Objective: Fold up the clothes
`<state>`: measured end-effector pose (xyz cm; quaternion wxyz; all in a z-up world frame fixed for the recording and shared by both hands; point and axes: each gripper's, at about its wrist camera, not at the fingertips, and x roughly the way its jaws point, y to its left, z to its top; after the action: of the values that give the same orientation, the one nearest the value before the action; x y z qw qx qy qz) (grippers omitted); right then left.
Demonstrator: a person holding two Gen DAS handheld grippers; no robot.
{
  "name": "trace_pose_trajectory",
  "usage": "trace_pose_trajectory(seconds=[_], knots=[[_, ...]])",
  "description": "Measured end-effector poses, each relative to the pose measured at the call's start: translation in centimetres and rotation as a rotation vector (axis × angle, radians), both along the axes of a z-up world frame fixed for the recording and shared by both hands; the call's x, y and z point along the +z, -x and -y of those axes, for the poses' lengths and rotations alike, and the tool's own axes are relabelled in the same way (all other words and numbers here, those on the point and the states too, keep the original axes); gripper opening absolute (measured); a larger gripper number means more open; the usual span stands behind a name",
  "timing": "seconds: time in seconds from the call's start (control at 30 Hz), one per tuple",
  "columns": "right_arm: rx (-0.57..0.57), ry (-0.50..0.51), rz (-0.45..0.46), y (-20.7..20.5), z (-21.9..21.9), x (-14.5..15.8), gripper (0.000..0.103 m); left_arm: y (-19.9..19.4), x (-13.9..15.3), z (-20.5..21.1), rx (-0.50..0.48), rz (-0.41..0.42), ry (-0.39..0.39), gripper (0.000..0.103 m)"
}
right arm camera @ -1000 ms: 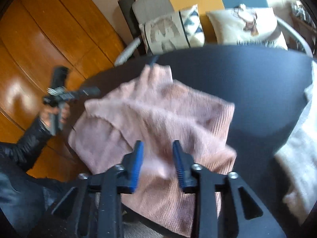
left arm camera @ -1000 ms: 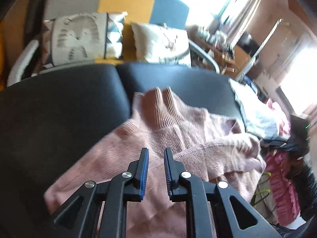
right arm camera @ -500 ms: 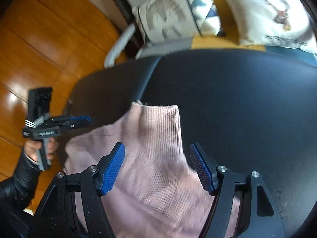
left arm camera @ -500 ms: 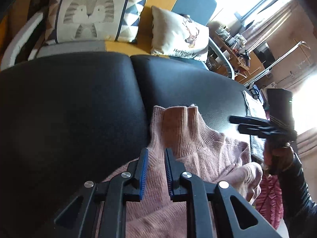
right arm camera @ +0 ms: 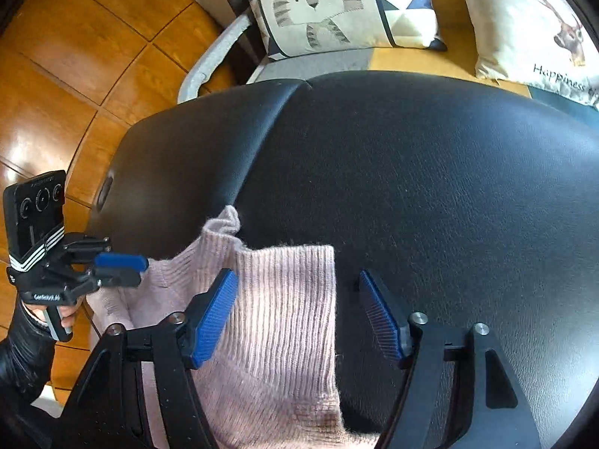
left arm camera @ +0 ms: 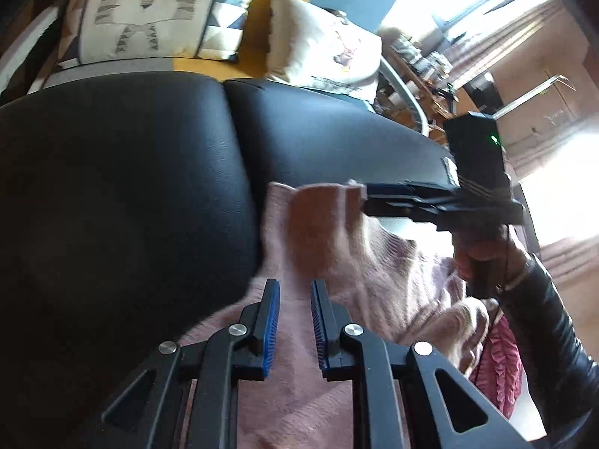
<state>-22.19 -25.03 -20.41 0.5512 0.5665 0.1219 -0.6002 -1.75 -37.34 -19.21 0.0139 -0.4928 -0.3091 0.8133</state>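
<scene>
Here a pink sweater (right arm camera: 284, 321) lies on the near part of a black seat (right arm camera: 430, 172), collar toward the far side. The right gripper (right arm camera: 299, 318) straddles the ribbed collar, its jaws closing but not yet pinching. The left gripper (left arm camera: 294, 327) hovers over the knit, a narrow gap between its jaws, holding nothing. The knit looks soft, light and floppy; I'd grasp the thick collar or shoulder seams.

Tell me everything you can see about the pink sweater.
The pink sweater is a soft ribbed knit with a tall collar. It lies rumpled on the black leather seat, collar toward the cushions. The right tongs straddle the collar's edge, closing but not yet pressing. The left tongs hover, nearly shut, over its shoulder, gripping nothing visible.
</scene>
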Motion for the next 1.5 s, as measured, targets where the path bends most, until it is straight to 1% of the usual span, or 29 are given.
trace_pose_trajectory(seconds=[0.03, 0.07, 0.13, 0.17, 0.27, 0.33, 0.37, 0.43, 0.5, 0.57, 0.6, 0.63, 0.67, 0.7, 0.73, 0.77, 0.9, 1.0, 1.07, 1.1, 1.13, 1.17, 1.2, 1.23, 1.33, 1.47, 1.5], knots=[[0.007, 0.003, 0.020, 0.0, 0.0, -0.2, 0.032, 0.3, -0.1, -0.4, -0.014, 0.001, -0.003, 0.016], [0.015, 0.001, 0.030, -0.2, -0.1, -0.3, 0.018, 0.6, -0.1, -0.8, -0.029, 0.003, -0.007, 0.016], [0.040, 0.007, 0.004, -0.8, -0.3, -0.1, 0.016, 1.2, -0.5, -1.5, -0.048, 0.021, -0.005, 0.016], [0.051, 0.014, -0.007, -1.1, -0.4, 0.1, 0.011, 1.4, -1.0, -1.5, -0.040, 0.043, -0.008, 0.017], [0.064, 0.088, -0.019, -2.0, -1.1, 1.8, 0.010, 1.9, -2.8, -1.5, -0.013, 0.114, -0.017, 0.016], [0.106, 0.172, -0.033, -3.1, -2.1, 4.0, 0.005, 1.8, -3.1, -1.0, 0.010, 0.102, -0.055, 0.016], [0.131, 0.211, -0.038, -3.7, -2.5, 5.1, 0.005, 1.8, -3.0, -0.9, 0.020, 0.100, -0.060, 0.016], [0.207, 0.250, -0.061, -5.4, -3.1, 6.5, 0.005, 1.7, -2.9, -0.8, 0.031, 0.098, -0.060, 0.016], [0.255, 0.240, -0.113, -7.0, -3.2, 7.3, 0.005, 1.6, -2.9, -0.9, 0.032, 0.097, -0.053, 0.016], [0.204, 0.205, -0.155, -6.6, -3.4, 7.0, 0.006, 1.4, -2.8, -1.0, 0.042, 0.094, -0.055, 0.016], [0.168, 0.185, -0.172, -6.1, -3.4, 6.7, 0.009, 1.3, -2.8, -0.9, 0.049, 0.092, -0.057, 0.016], [0.134, 0.164, -0.191, -5.5, -3.4, 6.3, 0.022, 1.2, -2.8, -0.8, 0.056, 0.089, -0.060, 0.016], [0.104, 0.133, -0.212, -4.9, -3.2, 5.8, 0.038, 1.0, -2.8, -0.6, 0.069, 0.083, -0.063, 0.016], [0.075, 0.107, -0.205, -3.8, -3.4, 4.9, 0.047, 0.9, -2.8, -0.5, 0.081, 0.077, -0.064, 0.016], [0.049, 0.087, -0.193, -3.0, -3.5, 4.1, 0.062, 0.6, -2.8, -0.2, 0.094, 0.069, -0.066, 0.016], [0.030, 0.069, -0.184, -2.3, -3.5, 3.4, 0.064, 0.4, -2.8, 0.1, 0.107, 0.062, -0.069, 0.016], [0.055, 0.048, -0.198, -1.8, -2.0, 1.7, 0.064, -0.1, -3.0, 1.2, 0.139, 0.045, -0.088, 0.016], [0.070, 0.000, -0.207, -1.8, -0.4, 0.4, 0.064, -0.1, -3.0, 1.0, 0.135, 0.040, -0.080, 0.016], [0.085, -0.020, -0.221, -2.1, 0.6, -0.2, 0.060, -0.1, -2.9, 0.9, 0.132, 0.037, -0.075, 0.016], [0.095, -0.018, -0.248, -2.5, 0.8, -0.2, 0.058, -0.1, -3.0, 0.9, 0.131, 0.034, -0.075, 0.016], [0.110, -0.021, -0.265, -2.8, 0.7, -0.2, 0.045, -0.2, -3.0, 1.0, 0.132, 0.032, -0.078, 0.016], [0.122, -0.021, -0.271, -3.1, 0.7, -0.2, 0.025, -0.3, -3.1, 1.0, 0.133, 0.029, -0.082, 0.016], [0.128, -0.012, -0.234, -3.0, 0.7, -0.2, 0.018, -0.3, -3.1, 1.1, 0.135, 0.028, -0.087, 0.016], [0.133, -0.003, -0.202, -3.0, 0.6, -0.1, 0.017, -0.4, -3.1, 1.1, 0.138, 0.026, -0.092, 0.016], [0.169, 0.056, -0.204, -4.0, -0.2, 1.1, 0.016, -0.5, -3.1, 1.1, 0.143, 0.027, -0.089, 0.016], [0.236, 0.174, -0.224, -6.2, -1.9, 4.7, 0.016, -0.7, -3.0, 1.2, 0.150, 0.033, -0.084, 0.016], [0.277, 0.193, -0.239, -7.1, -2.5, 5.7, 0.016, -0.8, -2.9, 1.2, 0.154, 0.034, -0.084, 0.016]])
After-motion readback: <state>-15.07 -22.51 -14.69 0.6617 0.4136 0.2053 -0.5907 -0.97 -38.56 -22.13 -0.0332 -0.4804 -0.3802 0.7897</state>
